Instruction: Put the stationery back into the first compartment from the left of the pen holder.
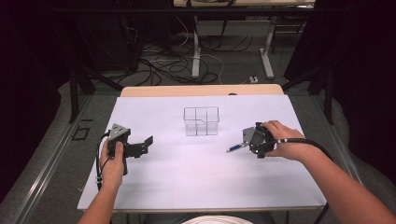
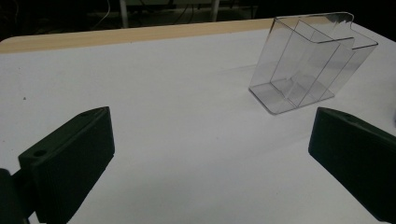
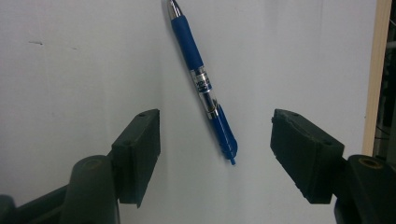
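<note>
A blue click pen (image 3: 196, 65) lies flat on the white table top (image 1: 187, 177), right of centre (image 1: 235, 148). My right gripper (image 3: 217, 140) hovers over the pen's clicker end, open, one jaw on each side of it and neither touching it; in the high view the right gripper (image 1: 246, 142) points left at the pen. A clear plastic organiser (image 1: 201, 121) with several compartments stands upright mid-table. My left gripper (image 1: 145, 145) is held at the left, open and empty, aimed toward the organiser (image 2: 308, 60), which is some way beyond its jaws (image 2: 212, 158).
The table's far wooden edge (image 1: 201, 90) runs behind the organiser. Beyond it are table legs and loose cables on the floor (image 1: 187, 65). Cables trail from both grippers along the person's forearms.
</note>
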`<state>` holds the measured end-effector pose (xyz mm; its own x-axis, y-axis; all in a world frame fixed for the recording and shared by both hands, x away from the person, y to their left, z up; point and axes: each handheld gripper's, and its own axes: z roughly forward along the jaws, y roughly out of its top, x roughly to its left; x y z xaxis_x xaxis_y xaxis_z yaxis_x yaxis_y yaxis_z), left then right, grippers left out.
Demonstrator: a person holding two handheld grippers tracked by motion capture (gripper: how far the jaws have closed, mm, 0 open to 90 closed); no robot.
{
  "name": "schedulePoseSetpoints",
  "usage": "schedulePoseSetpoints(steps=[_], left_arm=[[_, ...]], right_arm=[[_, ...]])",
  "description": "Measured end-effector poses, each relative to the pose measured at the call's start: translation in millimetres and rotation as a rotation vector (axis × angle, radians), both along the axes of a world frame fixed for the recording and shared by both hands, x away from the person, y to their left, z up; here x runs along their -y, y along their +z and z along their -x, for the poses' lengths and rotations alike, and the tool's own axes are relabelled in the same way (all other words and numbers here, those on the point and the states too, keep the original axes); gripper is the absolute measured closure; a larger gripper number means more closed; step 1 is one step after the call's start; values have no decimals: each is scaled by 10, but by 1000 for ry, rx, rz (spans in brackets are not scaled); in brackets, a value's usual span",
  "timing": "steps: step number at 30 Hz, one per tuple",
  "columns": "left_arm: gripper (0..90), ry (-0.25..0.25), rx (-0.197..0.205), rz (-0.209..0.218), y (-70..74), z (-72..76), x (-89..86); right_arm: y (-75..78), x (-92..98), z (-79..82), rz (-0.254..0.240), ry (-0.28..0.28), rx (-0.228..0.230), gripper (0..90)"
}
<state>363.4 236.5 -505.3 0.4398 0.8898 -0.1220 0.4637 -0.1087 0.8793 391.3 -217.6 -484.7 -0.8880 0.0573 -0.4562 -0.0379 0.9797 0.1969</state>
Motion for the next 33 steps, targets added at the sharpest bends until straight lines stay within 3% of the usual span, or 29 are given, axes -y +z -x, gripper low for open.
schedulePoseSetpoints(steps=[9,12,13,14,17,23,24,25,26,27,29,33], left_arm=[[1,-1,-1,1,-3,0,0],[1,-1,0,-1,-5,-2,1],[1,-1,0,-1,-5,-2,1],[1,-2,0,-1,-5,-2,1],[1,-2,-1,-2,-8,-3,0],[1,-2,-2,-4,-11,-3,3],[1,-1,-3,-3,-12,-3,4],[1,-2,-3,-4,-13,-3,3],[1,-3,-3,-4,-13,-3,3],[1,-2,-3,-4,-13,-3,4],[1,-1,-2,-6,-11,-3,3],[1,4,-1,1,-9,0,-6]], right_arm=[[104,-128,-100,78,120,-37,400],[82,-160,-123,64,163,-22,407],[119,-183,-133,124,172,-51,409],[123,-197,-139,144,184,-53,409],[70,-224,-148,95,223,-21,409],[8,-276,-158,106,250,-36,412],[11,-292,-159,136,245,-56,415],[-54,-286,-165,71,266,-5,419],[-2,-310,-172,158,249,-69,421],[-2,-322,-177,177,246,-77,424],[-76,-324,-195,110,265,-23,427],[-74,-361,-220,154,262,-60,457]])
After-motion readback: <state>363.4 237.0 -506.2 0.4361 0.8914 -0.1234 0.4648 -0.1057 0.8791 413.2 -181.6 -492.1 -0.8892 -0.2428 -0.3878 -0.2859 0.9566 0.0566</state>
